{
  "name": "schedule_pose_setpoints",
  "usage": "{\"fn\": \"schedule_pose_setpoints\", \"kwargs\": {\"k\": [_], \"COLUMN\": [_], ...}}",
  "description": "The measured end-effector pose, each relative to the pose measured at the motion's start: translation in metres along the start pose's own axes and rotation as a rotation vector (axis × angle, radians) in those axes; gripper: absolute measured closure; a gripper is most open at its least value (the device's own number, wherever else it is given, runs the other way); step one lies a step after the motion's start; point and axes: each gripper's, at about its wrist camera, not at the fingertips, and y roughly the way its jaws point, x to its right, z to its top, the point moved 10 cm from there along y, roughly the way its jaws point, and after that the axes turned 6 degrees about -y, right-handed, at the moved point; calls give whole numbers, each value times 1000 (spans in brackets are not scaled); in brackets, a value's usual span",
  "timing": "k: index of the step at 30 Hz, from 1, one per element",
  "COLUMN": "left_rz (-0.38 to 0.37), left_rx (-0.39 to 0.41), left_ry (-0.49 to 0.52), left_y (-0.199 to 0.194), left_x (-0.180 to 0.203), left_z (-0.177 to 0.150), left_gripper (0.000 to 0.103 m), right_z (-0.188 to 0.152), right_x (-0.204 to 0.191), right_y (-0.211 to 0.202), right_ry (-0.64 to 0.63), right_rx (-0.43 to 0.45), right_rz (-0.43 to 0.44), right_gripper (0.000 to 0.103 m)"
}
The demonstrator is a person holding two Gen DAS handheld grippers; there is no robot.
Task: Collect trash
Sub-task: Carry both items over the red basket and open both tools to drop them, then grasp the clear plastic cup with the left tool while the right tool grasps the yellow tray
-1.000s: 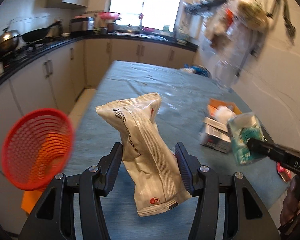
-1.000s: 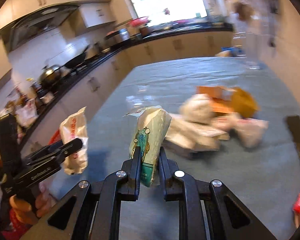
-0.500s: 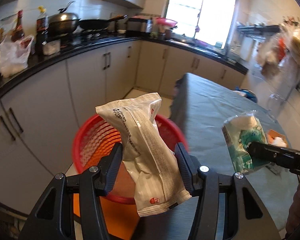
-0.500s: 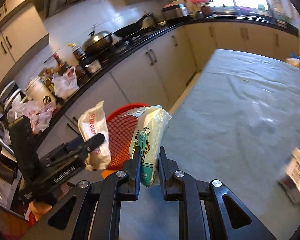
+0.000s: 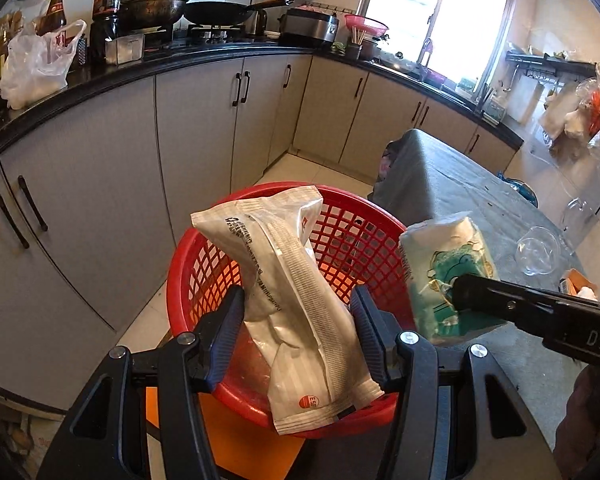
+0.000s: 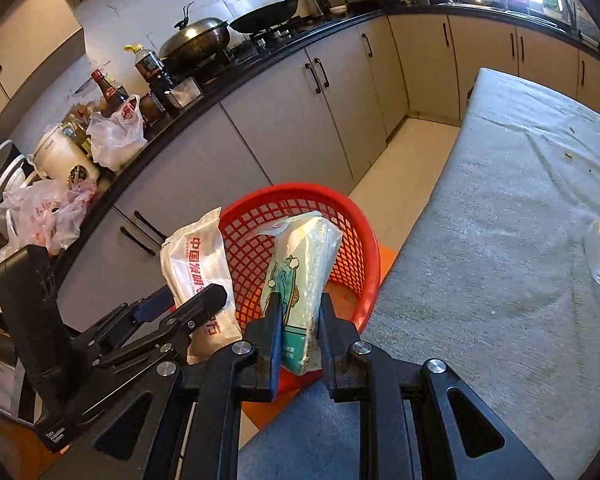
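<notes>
A crinkled white plastic wrapper (image 5: 296, 300) is pinched by the left hand-held gripper (image 5: 300, 340); a green-printed tissue pack (image 6: 300, 280) sits between the right hand-held gripper's (image 6: 298, 336) opening jaws, above a red mesh plastic basket (image 6: 352, 216).

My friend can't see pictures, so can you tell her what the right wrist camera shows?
The right gripper holds a green-and-white tissue pack over a red basket, and its jaws are opening. Beside it, the left gripper holds a white wrapper. A grey-covered table is on the right, with kitchen cabinets behind.
</notes>
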Motion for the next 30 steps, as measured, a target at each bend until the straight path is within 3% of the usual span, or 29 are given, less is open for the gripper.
{"fn": "schedule_pose_setpoints", "kwargs": {"k": [2,14,22,30], "left_rz": [-5,-37,-75,-117], "left_rx": [2,29,30,0], "left_ry": [1,27,116,215], "left_y": [1,-17,-26,-25], "left_x": [-1,21,72,135], "left_z": [0,3,-10,-33], "left_gripper": [49,45,43,42], "right_z": [1,-4,-23,-51], "right_x": [0,16,43,97], "right_y": [-1,-44,-81,-135], "right_ry": [0,48,92,168], "right_rx": [6,65,104,167], "right_rz": [2,19,3,-43], "right_gripper": [78,76,74,73]}}
